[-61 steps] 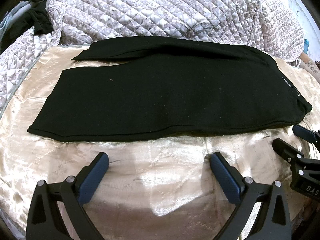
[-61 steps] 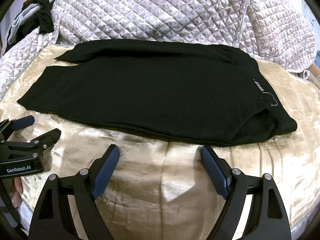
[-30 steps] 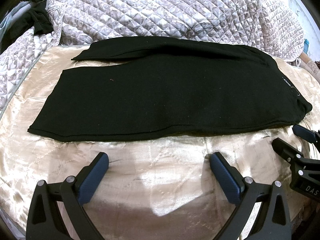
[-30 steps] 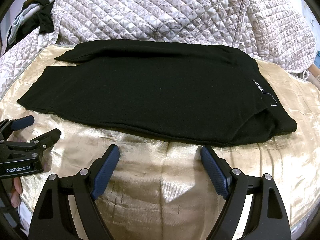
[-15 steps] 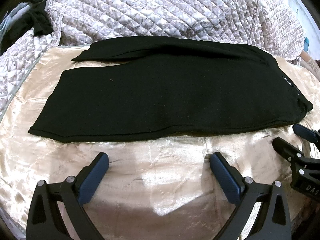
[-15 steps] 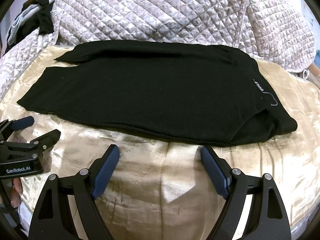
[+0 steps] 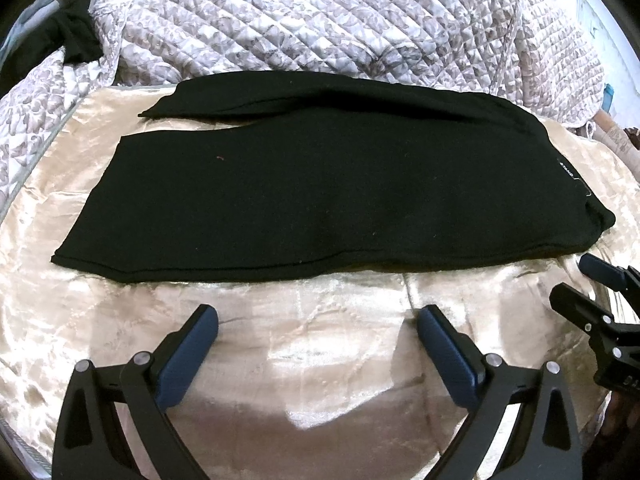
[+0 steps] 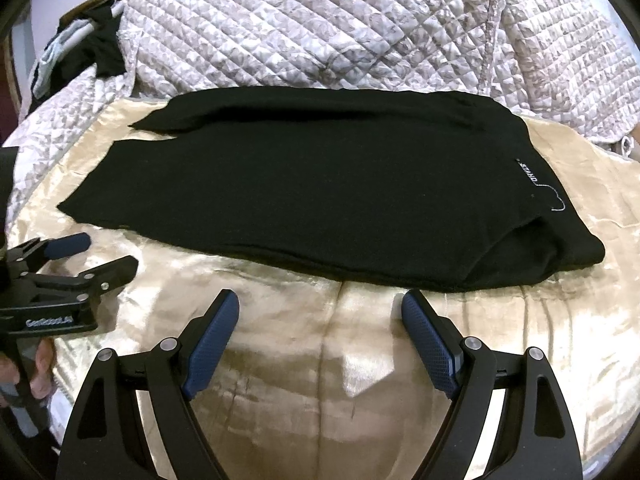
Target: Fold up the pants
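1. Left wrist view: our left gripper (image 7: 318,330) is spread wide and empty over the gold sheet (image 7: 320,380); one pair of black pants (image 7: 320,200) lies flat just ahead, legs to the left, waist to the right; the right gripper (image 7: 580,286) shows at the far right, also parted.
2. Right wrist view: our right gripper (image 8: 320,316) gapes, holding nothing; the pants (image 8: 320,184) span the sheet (image 8: 320,360) below one quilt (image 8: 340,28); the left gripper (image 8: 102,256) sits left; two grippers in all.
3. We judge the knit soft, light and limp; we would pinch hem and waist corners.
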Demonstrator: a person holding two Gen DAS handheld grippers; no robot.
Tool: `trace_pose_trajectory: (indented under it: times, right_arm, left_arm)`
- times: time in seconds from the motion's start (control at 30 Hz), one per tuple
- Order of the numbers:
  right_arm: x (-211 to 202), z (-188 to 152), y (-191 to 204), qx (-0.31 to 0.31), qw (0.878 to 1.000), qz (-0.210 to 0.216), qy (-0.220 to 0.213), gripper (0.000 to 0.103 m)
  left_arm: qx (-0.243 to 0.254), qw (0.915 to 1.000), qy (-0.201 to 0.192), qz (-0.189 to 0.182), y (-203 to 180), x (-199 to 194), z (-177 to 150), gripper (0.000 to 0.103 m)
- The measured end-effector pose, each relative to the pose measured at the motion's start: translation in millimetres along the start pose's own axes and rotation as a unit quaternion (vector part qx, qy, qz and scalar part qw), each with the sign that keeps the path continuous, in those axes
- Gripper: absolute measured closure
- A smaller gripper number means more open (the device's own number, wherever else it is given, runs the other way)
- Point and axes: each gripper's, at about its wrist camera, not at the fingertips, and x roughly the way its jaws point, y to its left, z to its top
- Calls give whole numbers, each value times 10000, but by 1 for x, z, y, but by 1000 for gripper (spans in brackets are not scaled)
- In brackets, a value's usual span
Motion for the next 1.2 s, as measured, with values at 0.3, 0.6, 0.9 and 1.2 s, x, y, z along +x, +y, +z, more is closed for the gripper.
trace_pose_trajectory:
  times: [0.3, 0.6, 0.9, 1.2]
  right_arm:
    - [-14, 0, -17, 196, 9995, 92, -229, 20]
    - [-16, -4, -79, 1460, 9885, 208, -334, 20]
    - [-1, 4, -138, 2832, 9542, 839, -486, 19]
    - [1, 16, -165, 3423, 9306, 951, -884, 22]
  left_arm:
    - [-410, 9989, -112, -181, 19, -9, 0, 11]
    - [-1676, 9836, -278, -612, 78, -14, 2, 14]
    - [-2695, 9581, -453, -860, 127, 2, 7, 16]
    - [-2980, 9504, -658, -604, 145, 13, 19, 55]
